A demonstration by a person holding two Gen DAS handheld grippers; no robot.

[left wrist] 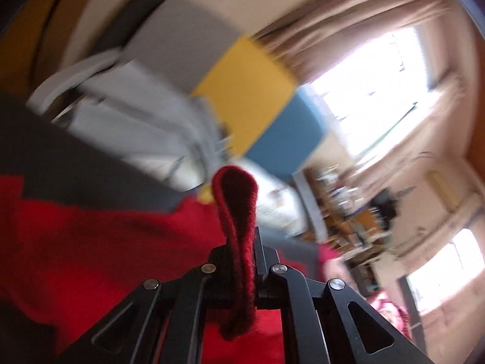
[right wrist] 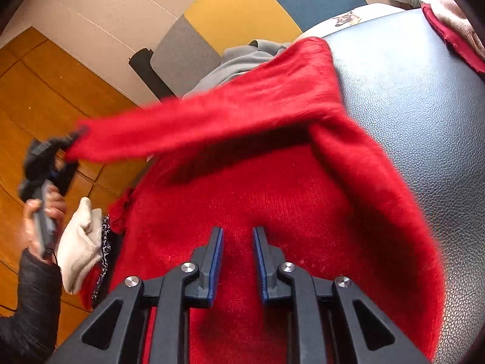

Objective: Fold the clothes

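Note:
A fuzzy red sweater (right wrist: pixel 272 212) lies spread on a dark leather-like surface (right wrist: pixel 409 106). One sleeve (right wrist: pixel 197 121) is lifted and stretched out to the left. My left gripper (right wrist: pixel 74 136), held in a person's hand (right wrist: pixel 45 209), is shut on the end of that sleeve. In the left wrist view a folded loop of red knit (left wrist: pixel 235 188) sticks up out of the shut left gripper (left wrist: pixel 242 239). My right gripper (right wrist: pixel 238 230) hovers low over the sweater's body. Its blue-padded fingers stand a little apart with nothing pinched between them.
A grey garment (right wrist: pixel 242 57) lies beyond the sweater, and a pink and red garment (right wrist: pixel 454 24) sits at the far right corner. A cream cloth item (right wrist: pixel 78 242) hangs by the left edge over the wooden floor (right wrist: pixel 45 91). A grey, yellow and blue panel (right wrist: pixel 242 9) stands behind.

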